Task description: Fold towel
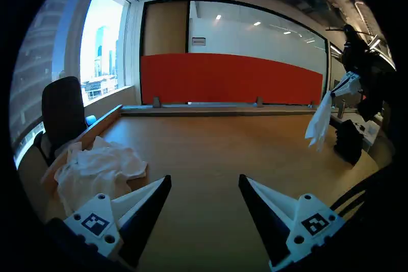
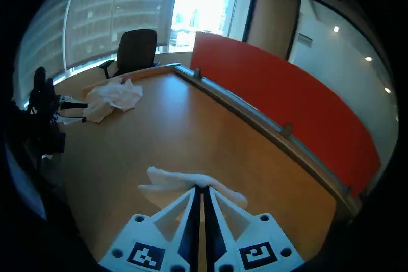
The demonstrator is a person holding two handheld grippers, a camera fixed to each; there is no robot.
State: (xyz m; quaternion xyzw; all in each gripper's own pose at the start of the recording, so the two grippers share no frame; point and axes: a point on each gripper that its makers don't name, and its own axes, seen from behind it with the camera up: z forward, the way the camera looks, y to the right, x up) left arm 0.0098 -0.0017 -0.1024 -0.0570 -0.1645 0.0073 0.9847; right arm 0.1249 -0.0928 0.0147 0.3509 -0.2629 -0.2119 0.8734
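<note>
Right gripper (image 2: pixel 202 189) jaws clamped on one towel (image 2: pixel 171 179), held hanging above the desk (image 2: pixel 168 129), unfolded. Left gripper (image 1: pixel 204 177) jaws apart, empty. Crumpled towel pile (image 1: pixel 97 170) lay at desk corner. No fold made yet.

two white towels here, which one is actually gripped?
The towel pinched in the right tool, hanging from it. The other towel lies crumpled at the table corner by the black chair, untouched.
</note>
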